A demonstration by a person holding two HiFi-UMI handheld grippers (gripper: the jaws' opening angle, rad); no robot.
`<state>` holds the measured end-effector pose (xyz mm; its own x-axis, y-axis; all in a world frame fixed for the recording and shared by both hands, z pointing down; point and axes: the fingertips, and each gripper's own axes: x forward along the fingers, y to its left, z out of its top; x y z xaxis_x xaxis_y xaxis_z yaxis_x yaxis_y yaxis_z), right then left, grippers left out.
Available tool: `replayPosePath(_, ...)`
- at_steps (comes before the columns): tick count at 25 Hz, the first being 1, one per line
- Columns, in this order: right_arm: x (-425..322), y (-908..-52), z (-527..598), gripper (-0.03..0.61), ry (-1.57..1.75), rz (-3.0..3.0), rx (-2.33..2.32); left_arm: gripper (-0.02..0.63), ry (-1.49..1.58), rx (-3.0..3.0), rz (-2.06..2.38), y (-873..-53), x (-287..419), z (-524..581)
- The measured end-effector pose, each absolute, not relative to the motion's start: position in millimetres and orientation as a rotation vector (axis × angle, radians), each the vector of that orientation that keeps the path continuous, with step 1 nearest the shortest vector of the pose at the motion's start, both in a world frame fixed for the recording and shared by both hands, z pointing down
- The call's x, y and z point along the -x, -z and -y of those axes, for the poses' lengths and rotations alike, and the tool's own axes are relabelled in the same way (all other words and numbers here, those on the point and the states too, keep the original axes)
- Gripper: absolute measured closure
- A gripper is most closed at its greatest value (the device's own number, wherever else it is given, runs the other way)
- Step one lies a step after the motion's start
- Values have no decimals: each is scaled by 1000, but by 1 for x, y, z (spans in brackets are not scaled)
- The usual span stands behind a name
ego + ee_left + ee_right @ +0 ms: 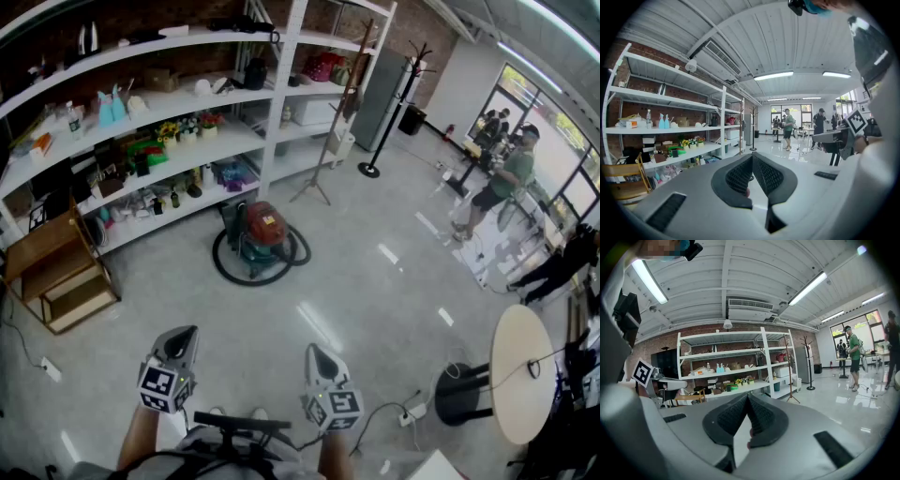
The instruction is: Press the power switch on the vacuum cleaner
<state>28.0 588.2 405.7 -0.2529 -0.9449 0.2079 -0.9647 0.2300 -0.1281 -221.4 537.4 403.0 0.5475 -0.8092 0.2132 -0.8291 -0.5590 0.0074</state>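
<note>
Nothing is done yet: your left gripper (751,158) and right gripper (746,397), jaws pressed together and empty, are well apart from the vacuum cleaner (262,238)

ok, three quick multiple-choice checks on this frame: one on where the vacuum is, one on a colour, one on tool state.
1. Where is the vacuum cleaner?
A. on the floor in front of the shelving
B. up on a shelf
C. between the two tools

2. What colour is its top?
A. yellow
B. red
C. white

3. What state are the left tool and right tool in?
A. both shut on nothing
B. both wide open
C. left one holds a bottle

Answers:
1 A: the head view shows it standing on the floor by the lowest shelf, far from both tools.
2 B: its top shows red in the head view.
3 A: each gripper view shows the jaws together at the tips with nothing between them.
</note>
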Motion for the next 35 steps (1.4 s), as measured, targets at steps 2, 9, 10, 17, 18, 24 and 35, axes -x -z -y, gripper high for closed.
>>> replayPosePath(2,-28,-408,-589,578,-357,2396,-1866,604,-285,-2669,1416,-405,221,-538)
replayPosePath(9,-31,-406,-589,578,-386,2410,-1902,605,-302,-2673,1408,-412,223,-537)
replayPosePath(10,-32,-406,-589,578,-387,2407,-1903,604,-304,-2673,1409,-411,222,-537)
replayPosePath(17,-48,-413,-588,578,-388,2391,-1902,604,-294,-2680,1409,-405,206,-534)
replayPosePath(18,-52,-413,-587,578,-385,2387,-1903,604,-296,-2681,1408,-405,203,-534)
replayPosePath(24,-68,-413,-580,578,-390,2394,-1889,604,-302,-2679,1419,-404,189,-531)
replayPosePath(35,-98,-419,-580,578,-385,2458,-1818,604,-285,-2665,1452,-405,146,-538)
